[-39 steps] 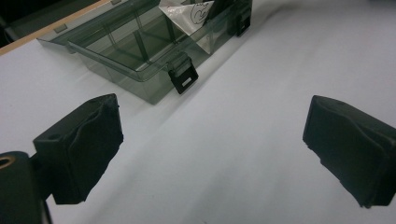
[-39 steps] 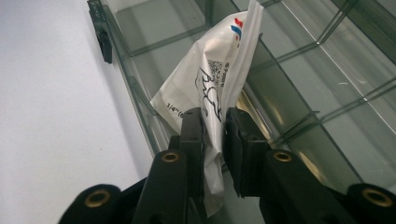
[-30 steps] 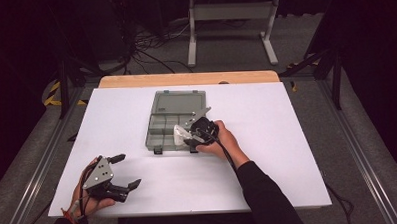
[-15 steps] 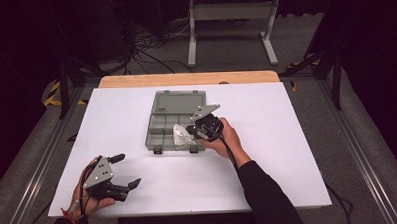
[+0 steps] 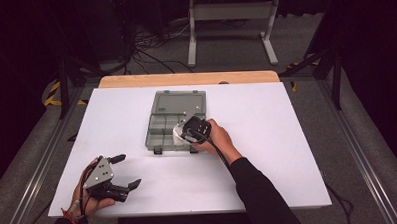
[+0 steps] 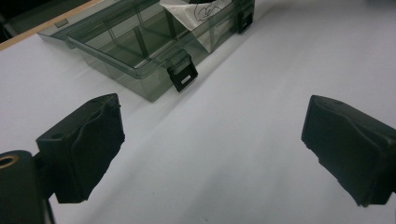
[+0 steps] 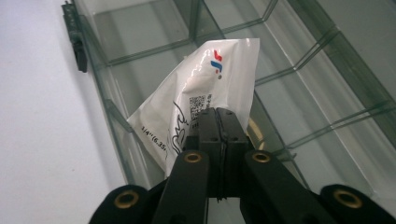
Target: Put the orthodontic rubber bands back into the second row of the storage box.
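Packet first: one small white plastic packet (image 7: 205,100), glossy and creased, printed with a red and blue mark, a square code and black lettering, stands tilted inside the organiser box (image 5: 177,122), in a compartment at the box's near edge by the right-hand latch. The right tool (image 5: 185,135) has just closed its two black jaws flat together on the packet's lower edge, so the packet is pinched between them and rises above them in the right gripper view. One box lies on the white surface (image 5: 287,139): smoky, see-through hard plastic, rectangular, split by thin clear walls into several compartments, with its lid folded back flat on the far side and two black latches (image 6: 183,76) on its near wall. A pale ring-shaped bit shows in the box just behind the packet, too blurred to name. The left tool (image 5: 126,170) rests on the surface well short of the box, toward its near left, its two blunt, matte black pads (image 6: 86,144) spread wide apart with bare surface between them. The surface is smooth and matte, with a strip of light wood along its far edge beyond the box.
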`<state>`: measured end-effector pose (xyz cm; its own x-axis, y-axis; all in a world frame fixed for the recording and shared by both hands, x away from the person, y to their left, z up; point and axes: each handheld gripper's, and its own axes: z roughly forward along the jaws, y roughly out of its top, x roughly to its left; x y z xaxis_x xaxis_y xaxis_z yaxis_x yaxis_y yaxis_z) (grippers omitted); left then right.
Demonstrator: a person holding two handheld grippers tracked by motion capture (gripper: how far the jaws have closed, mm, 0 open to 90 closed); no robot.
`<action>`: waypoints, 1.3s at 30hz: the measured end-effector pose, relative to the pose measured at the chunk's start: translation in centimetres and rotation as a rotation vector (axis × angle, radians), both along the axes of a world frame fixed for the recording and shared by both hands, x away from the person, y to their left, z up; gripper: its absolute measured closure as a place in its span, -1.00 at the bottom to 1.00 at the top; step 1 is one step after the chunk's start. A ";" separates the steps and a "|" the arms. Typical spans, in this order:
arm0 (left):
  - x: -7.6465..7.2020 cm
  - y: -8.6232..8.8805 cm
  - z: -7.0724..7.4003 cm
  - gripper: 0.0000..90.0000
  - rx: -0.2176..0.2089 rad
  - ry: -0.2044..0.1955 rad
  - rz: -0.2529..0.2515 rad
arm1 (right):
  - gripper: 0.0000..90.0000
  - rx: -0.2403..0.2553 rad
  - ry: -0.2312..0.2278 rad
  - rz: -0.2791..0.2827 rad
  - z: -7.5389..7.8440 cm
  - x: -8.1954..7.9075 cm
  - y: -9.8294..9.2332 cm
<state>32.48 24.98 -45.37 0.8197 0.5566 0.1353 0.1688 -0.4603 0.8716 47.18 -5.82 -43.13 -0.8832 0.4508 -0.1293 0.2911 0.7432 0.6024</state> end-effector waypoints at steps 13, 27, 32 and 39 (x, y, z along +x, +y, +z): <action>0.0 -0.2 0.1 -0.76 0.002 -0.004 0.022 | 0.92 -0.011 -0.001 -0.005 -0.2 -0.1 0.1; 0.8 -0.3 1.1 -0.56 -0.004 -0.033 0.069 | 0.60 0.129 -0.162 -0.081 2.1 -2.3 -3.3; 1.3 -0.3 1.4 -0.48 0.000 -0.041 0.071 | 0.57 0.194 -0.196 -0.087 2.8 -3.4 -4.8; 2.6 -0.4 2.4 -0.37 0.012 -0.047 0.082 | 0.48 0.248 -0.242 -0.086 3.3 -4.4 -6.8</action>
<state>35.09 24.60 -42.95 0.7637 0.6200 0.1800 0.1653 -0.4574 0.8738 42.78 -12.65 -39.79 -0.7980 0.5660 -0.2073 0.1733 0.5448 0.8205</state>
